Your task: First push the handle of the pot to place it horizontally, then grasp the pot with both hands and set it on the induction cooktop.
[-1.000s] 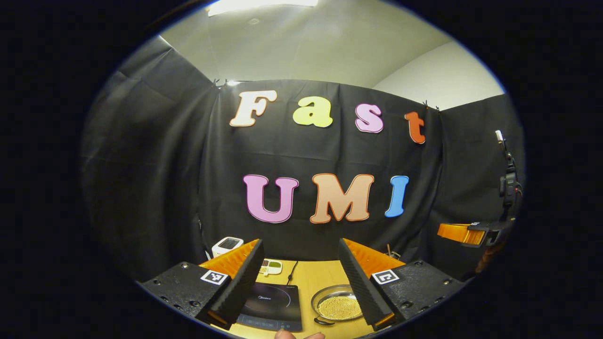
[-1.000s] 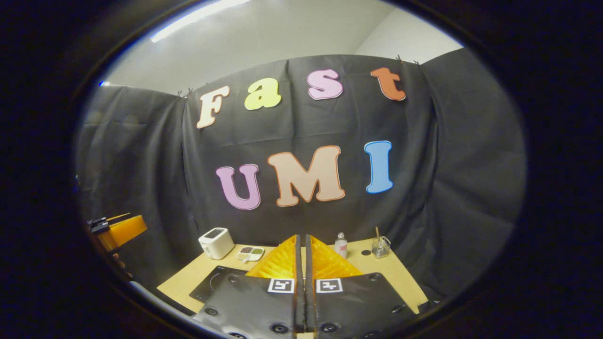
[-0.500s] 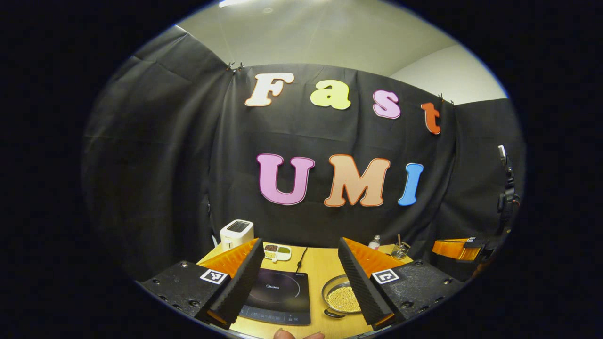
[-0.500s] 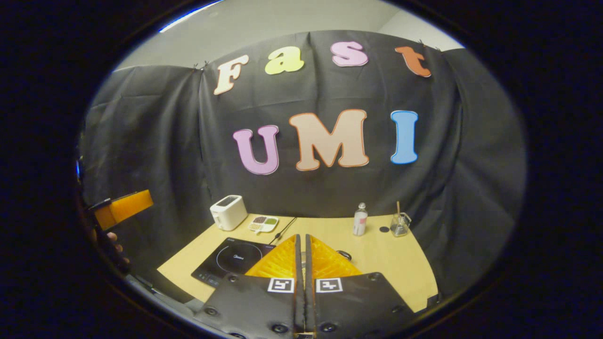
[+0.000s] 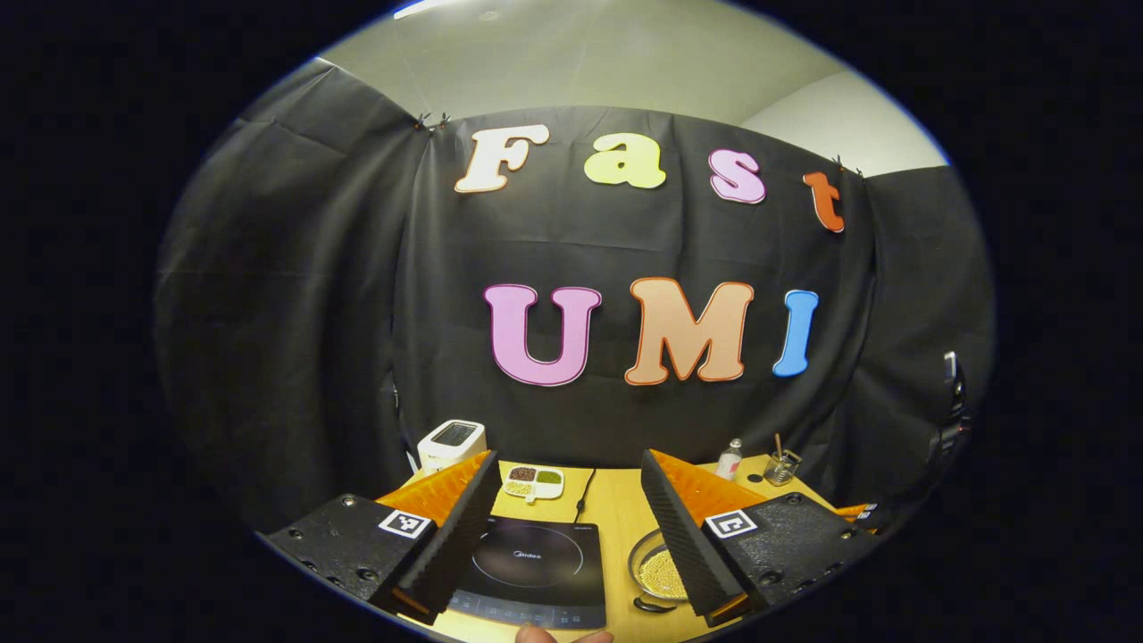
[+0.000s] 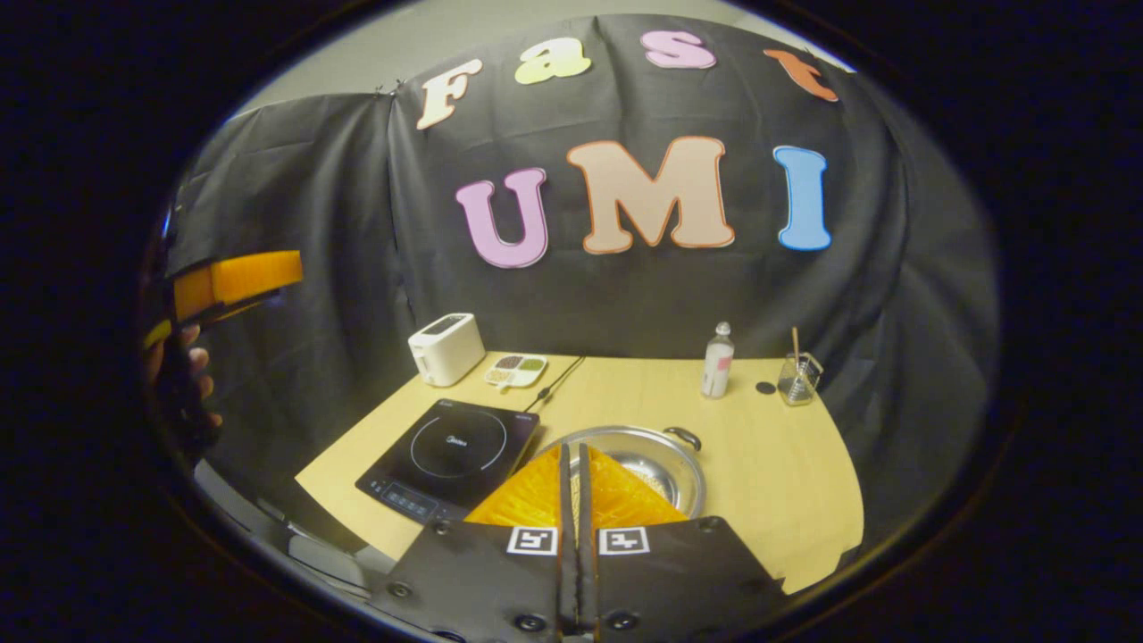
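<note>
Pot (image 6: pixel 645 460): steel, on wooden surface (image 6: pixel 786 482), just right of induction cooktop (image 6: pixel 451 457); grain-like contents; loop handle (image 6: pixel 683 437) at far rim. Untouched.
Right claw (image 6: pixel 572 464): fingers pressed together, empty, above near rim of pot.
Left claw (image 5: pixel 567 518): fingers well apart, empty, raised over cooktop.
Bottle (image 6: pixel 717 360), glass jar (image 6: pixel 797 378): behind pot, well apart from it.
Risks, judged: hard push on handle could slide whole pot; uneven 2-sided lift could tip it, spilling contents; smooth rim may slip from fingers.
</note>
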`<state>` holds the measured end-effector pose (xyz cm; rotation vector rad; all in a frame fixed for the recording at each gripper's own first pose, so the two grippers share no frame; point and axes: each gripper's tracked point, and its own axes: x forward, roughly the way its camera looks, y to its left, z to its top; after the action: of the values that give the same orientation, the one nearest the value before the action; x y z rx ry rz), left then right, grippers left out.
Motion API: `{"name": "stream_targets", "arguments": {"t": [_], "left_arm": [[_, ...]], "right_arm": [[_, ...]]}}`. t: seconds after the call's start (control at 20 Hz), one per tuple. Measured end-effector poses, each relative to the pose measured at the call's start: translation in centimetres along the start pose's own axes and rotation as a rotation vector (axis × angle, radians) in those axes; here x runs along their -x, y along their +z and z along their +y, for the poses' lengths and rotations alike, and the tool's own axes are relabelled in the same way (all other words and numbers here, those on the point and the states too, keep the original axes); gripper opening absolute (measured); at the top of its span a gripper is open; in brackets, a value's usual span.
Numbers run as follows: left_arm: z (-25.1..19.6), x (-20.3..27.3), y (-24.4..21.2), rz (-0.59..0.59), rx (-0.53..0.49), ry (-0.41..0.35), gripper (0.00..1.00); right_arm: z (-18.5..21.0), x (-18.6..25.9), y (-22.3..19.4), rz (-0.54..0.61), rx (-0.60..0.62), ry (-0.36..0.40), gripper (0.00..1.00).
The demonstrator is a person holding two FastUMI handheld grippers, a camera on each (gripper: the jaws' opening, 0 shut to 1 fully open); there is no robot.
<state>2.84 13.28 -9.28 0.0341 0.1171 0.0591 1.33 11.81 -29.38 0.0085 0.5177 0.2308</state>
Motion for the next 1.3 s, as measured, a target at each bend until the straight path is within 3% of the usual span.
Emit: {"name": "stream_targets", "arguments": {"t": [0.2, 0.25, 0.4, 0.95, 1.0, 1.3], "left_arm": [[-0.2, -1.8, 0.3, -0.027, 0.016, -0.033, 0.92], [-0.2, -2.4, 0.2, -0.032, 0.012, -0.057, 0.96], [0.9, -4.6, -0.7, -0.018, -0.010, -0.107, 0.95], [3.4, -8.8, -4.9, -0.009, -0.047, -0.368, 0.96], [3.6, -9.0, -5.3, 0.004, -0.040, -0.381, 0.93], [5.2, -9.7, -7.8, 0.053, 0.031, -0.381, 0.96]], "right_arm": [[0.0, -1.6, -3.8, 0.072, -0.016, -0.017, 0.02], [0.3, -2.2, -4.5, 0.086, -0.029, -0.025, 0.00], [0.2, -3.3, -7.9, 0.164, -0.038, -0.097, 0.00], [2.3, -5.9, -18.4, 0.383, -0.256, -0.344, 0.03], [2.6, -6.1, -19.1, 0.401, -0.267, -0.352, 0.03], [2.5, -7.3, -22.2, 0.487, -0.246, -0.394, 0.03]]}}
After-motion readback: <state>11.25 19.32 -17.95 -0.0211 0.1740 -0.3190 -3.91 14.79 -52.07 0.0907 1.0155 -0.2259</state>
